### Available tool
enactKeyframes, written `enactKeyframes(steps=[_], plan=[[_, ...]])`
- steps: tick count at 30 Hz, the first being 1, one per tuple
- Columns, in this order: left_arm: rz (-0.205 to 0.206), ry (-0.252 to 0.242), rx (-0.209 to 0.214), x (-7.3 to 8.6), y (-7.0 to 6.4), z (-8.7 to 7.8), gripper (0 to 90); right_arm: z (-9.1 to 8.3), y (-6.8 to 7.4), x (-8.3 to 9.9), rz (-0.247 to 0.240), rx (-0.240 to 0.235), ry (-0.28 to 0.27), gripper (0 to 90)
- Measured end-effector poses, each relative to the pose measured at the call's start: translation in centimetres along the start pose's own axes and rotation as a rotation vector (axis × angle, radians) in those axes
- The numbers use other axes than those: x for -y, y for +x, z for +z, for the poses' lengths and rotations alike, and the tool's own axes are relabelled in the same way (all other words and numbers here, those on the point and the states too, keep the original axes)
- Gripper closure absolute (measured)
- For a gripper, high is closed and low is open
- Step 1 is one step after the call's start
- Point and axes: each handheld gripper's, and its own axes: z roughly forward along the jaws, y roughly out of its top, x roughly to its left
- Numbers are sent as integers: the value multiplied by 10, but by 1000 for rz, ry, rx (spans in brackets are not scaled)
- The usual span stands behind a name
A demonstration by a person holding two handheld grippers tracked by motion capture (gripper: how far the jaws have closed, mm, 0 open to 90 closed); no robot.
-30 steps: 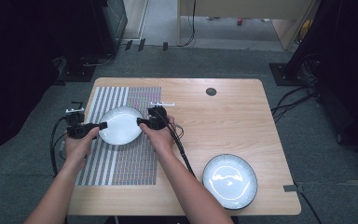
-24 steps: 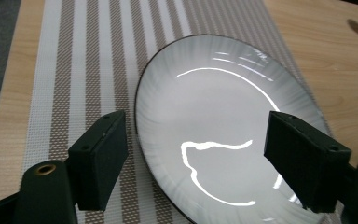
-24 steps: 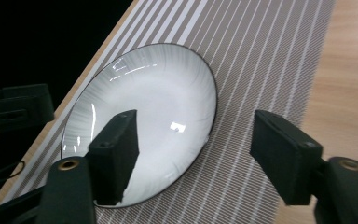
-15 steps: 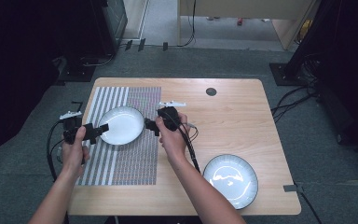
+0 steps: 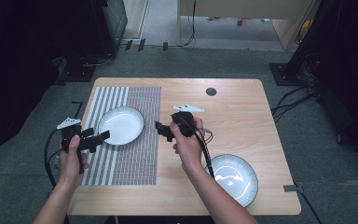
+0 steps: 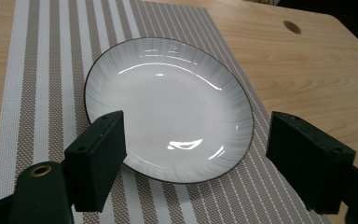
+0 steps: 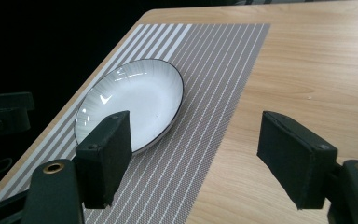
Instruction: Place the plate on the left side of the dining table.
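Left gripper (image 5: 97,138): held in the person's left hand (image 5: 72,158) at the table's left edge; jaws spread wide, nothing between them, nothing gripped
Right gripper (image 5: 162,130): held in the right hand (image 5: 189,142) over bare wood beside the mat; jaws spread wide, gripping nothing
White plate (image 5: 120,125): lies flat on the striped placemat (image 5: 135,154), ahead of both sets of jaws and between the two grippers; in the left gripper view its near rim sits just beyond the jaw tips, partly hidden by the left-hand jaw; in the right gripper view it lies beyond the left-hand jaw, clear of contact
Second plate (image 5: 235,178): on bare wood near the table's front right corner, behind the right gripper, beside the right forearm
Table (image 5: 242,112): light wood, a dark round port (image 5: 211,91) near its far edge
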Motion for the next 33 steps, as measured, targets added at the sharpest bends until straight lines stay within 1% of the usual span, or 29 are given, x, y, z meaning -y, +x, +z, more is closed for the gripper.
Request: enactKeyframes(steps=[1,2,9,10,11,12,16,17,18,19,20,21,22,24,25,26,27,28,29,30,31,32,33], plan=[[10,-9,5,2,-4,-5,198,-8,-1,1,1,-4,-9,256],[10,-9,5,2,-4,-5,198,-8,-1,1,1,-4,-9,256],[26,-35,27,12,-14,-19,194,-40,-9,6,0,-14,-41,248],[31,-33,27,14,-15,-20,194,-44,-11,7,1,-12,-46,248],[32,-35,29,16,-16,-22,193,-54,-15,10,2,-8,-53,245],[36,-37,32,18,-16,-24,193,-54,-15,10,2,-8,-53,245],[49,-49,31,28,-18,-30,190,-72,-28,17,11,-2,-67,241],[55,-56,28,32,-19,-33,190,-81,-36,21,19,9,-82,241],[55,-56,28,32,-19,-33,190,-81,-36,21,19,9,-82,241],[65,-67,24,36,-20,-36,189,-91,-46,26,23,28,-96,242],[65,-67,24,36,-20,-36,189,-96,-51,28,25,35,-102,242],[69,-72,22,41,-20,-39,188,-100,-56,31,30,45,-105,242],[69,-72,22,41,-20,-39,188,-100,-56,31,30,45,-105,242],[63,-75,26,47,-20,-40,188,-109,-66,38,35,57,-114,242],[68,-77,25,49,-20,-41,187,-118,-77,45,42,69,-122,242],[71,-79,25,55,-20,-42,186,-122,-83,48,48,73,-131,243],[71,-79,25,55,-20,-42,186,-122,-83,48,48,73,-131,243],[70,-84,25,57,-20,-43,186,-132,-96,56,64,84,-146,243],[74,-90,21,60,-19,-44,186,-132,-96,56,64,84,-146,243],[82,-97,15,65,-18,-46,186,-141,-108,64,76,102,-162,243],[82,-97,15,65,-18,-46,186,-141,-108,64,76,102,-162,243],[87,-108,14,68,-18,-48,186,-145,-114,67,81,112,-168,242],[89,-119,12,72,-17,-50,185,-154,-127,76,93,140,-176,242]])
